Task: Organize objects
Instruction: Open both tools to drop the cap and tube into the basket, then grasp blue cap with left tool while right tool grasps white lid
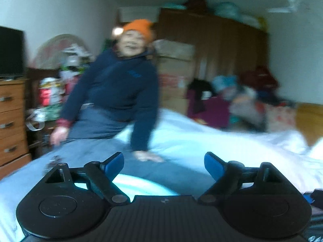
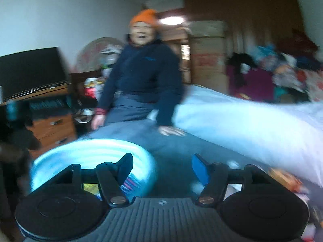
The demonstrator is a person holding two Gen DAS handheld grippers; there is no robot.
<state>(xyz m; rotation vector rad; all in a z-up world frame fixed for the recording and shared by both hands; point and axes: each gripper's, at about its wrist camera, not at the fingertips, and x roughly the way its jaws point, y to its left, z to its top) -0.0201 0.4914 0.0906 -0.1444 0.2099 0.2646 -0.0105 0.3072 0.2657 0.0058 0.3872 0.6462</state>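
both grippers [image 1: 164,164] [image 2: 162,166] gape empty; basin [image 2: 90,151] seemingly upright

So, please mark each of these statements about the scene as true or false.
1. Both grippers are open and hold nothing. True: left gripper, right gripper.
2. The person wears a green hat. False: the hat is orange.
3. A blue basin lies ahead of the right gripper, to its left. True.
4. The person stands beside the wardrobe. False: the person sits on the bed.
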